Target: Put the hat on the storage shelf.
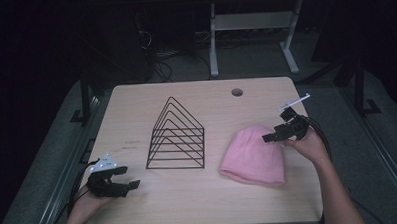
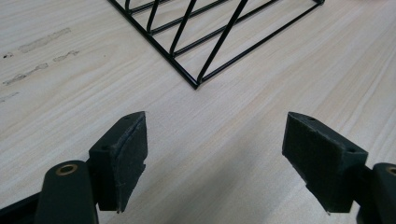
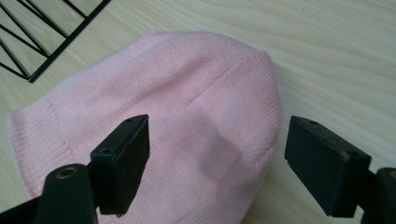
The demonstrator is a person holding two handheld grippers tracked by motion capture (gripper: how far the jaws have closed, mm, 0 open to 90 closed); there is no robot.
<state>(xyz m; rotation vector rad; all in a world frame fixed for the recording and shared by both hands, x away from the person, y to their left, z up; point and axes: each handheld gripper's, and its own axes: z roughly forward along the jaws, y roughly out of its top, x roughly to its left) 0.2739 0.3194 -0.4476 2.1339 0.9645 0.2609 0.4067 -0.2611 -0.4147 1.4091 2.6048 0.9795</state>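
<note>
A pink knit beanie (image 1: 253, 154) lies flat on the wooden table (image 1: 199, 197), right of centre. My right gripper (image 1: 271, 136) hovers open over the beanie's top right edge; in the right gripper view the beanie (image 3: 177, 116) lies under and between the spread jaws, one jaw over the knit, the other over bare wood. A black wire rack (image 1: 176, 137) with peaked dividers stands at the table's middle. My left gripper (image 1: 129, 187) is open near the front left corner, low over the wood, with the rack's corner (image 2: 196, 84) ahead of it and nothing between its jaws.
A round cable hole (image 1: 237, 92) sits near the table's far edge. Faint marks (image 2: 37, 56) stain the wood left of the rack. Beyond the table stand white desk legs (image 1: 213, 41) and cables on a dark floor.
</note>
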